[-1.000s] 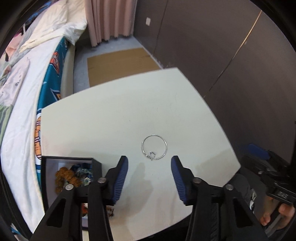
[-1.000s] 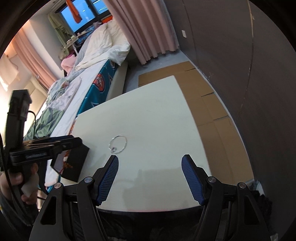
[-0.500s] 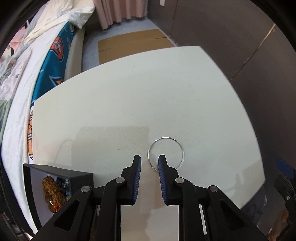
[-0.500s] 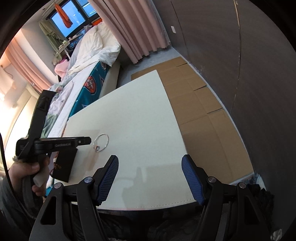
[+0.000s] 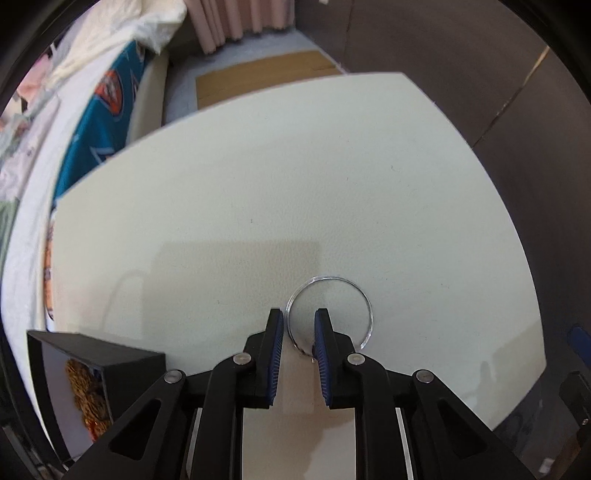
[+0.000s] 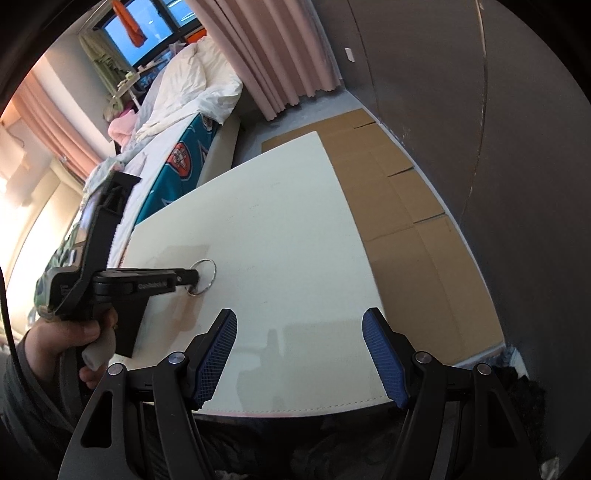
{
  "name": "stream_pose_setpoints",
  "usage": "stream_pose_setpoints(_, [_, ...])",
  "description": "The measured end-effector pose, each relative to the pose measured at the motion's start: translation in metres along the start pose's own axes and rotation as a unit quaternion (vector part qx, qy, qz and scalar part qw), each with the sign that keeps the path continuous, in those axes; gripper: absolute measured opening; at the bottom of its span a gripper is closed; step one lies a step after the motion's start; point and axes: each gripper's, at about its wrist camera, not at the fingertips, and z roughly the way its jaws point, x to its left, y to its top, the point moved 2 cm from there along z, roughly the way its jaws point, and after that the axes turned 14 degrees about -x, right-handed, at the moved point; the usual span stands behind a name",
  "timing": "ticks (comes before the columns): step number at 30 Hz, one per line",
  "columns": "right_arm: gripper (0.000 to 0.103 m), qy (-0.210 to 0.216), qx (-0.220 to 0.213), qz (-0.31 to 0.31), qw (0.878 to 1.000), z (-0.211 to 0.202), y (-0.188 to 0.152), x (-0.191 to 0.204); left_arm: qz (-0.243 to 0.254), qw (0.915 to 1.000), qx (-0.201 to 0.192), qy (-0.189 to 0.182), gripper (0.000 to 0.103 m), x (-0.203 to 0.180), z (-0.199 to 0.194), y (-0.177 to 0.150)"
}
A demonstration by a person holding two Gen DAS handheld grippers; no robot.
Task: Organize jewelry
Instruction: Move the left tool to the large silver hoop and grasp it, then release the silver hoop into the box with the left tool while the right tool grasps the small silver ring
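Item: silver hoop bracelet [image 5: 330, 309] with a small clasp at its near edge, lying flat on the white table [image 5: 295, 177], towards the table's near side.

Change from a second ago: the left gripper [image 5: 299, 334] was then above the table with its jaws wide and the bracelet clear ahead of them. It now stands low over the hoop, its jaws have just been closing, and they are narrow. The hoop's near-left arc and clasp lie in the gap between the blue pads [image 5: 276, 354]; the right pad sits against the clasp, the left pad shows a thin gap to the wire. Whether the wire is truly pinched cannot be told. The bracelet lies where it lay before.

The right gripper [image 6: 299, 360] hangs over the table's near edge, well apart from the bracelet, jaws wide with nothing between them, unchanged.

Writing: white lettering on the left gripper's body in the right wrist view, too small to read.

Left wrist view only: black jewelry box [image 5: 99, 373], open, at the table's near-left corner, with gold-coloured pieces [image 5: 83, 387] inside.

Right wrist view only: the person's left hand [image 6: 70, 332] around the left gripper's handle, a grey sleeve [image 6: 22, 391], the window [image 6: 147, 29], and flattened cardboard [image 6: 399, 229] on the floor right of the table.
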Motion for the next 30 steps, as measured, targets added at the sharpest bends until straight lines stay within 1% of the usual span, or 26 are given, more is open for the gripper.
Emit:
stream_pose_setpoints(2, [0.07,0.0,-0.002,0.003,1.0,0.0,0.0,0.001,0.009,0.9999,-0.004,0.003,0.016,-0.002,-0.001,0.0])
stream_pose_setpoints(4, [0.07,0.003,0.0,0.006,1.0,0.002,-0.001,0.003,0.009,0.9999,-0.005,-0.003,0.013,-0.003,-0.002,-0.001])
stream_pose_setpoints(5, [0.07,0.003,0.001,0.005,1.0,0.003,-0.002,0.003,0.011,0.9999,-0.006,-0.005,0.006,-0.004,-0.002,-0.001])
stream_pose_setpoints(6, [0.07,0.003,0.004,0.003,1.0,0.004,-0.003,0.005,0.013,0.9999,-0.006,-0.005,0.001,-0.004,-0.003,-0.002])
stream_pose_setpoints(9, [0.07,0.004,0.008,-0.003,1.0,0.005,-0.003,0.008,0.016,0.9996,-0.007,-0.022,0.001,-0.006,-0.006,-0.004])
stream_pose_setpoints(10, [0.07,0.004,0.008,-0.003,1.0,0.006,-0.002,0.008,0.017,0.9993,-0.013,-0.03,0.001,-0.007,-0.01,-0.004])
stream_pose_setpoints(17, [0.07,0.005,0.005,0.007,1.0,0.007,0.0,0.007,0.012,0.9971,-0.053,-0.053,0.001,-0.003,-0.048,0.004])
stream_pose_setpoints(24, [0.07,0.034,0.015,0.007,0.999,0.02,0.005,0.023,-0.012,0.9934,-0.082,-0.08,0.001,0.012,-0.08,0.01])
stream_pose_setpoints(30, [0.07,0.053,0.03,0.002,0.998,0.038,0.011,0.042,-0.03,0.9909,-0.1,-0.085,0.001,0.033,-0.097,0.012])
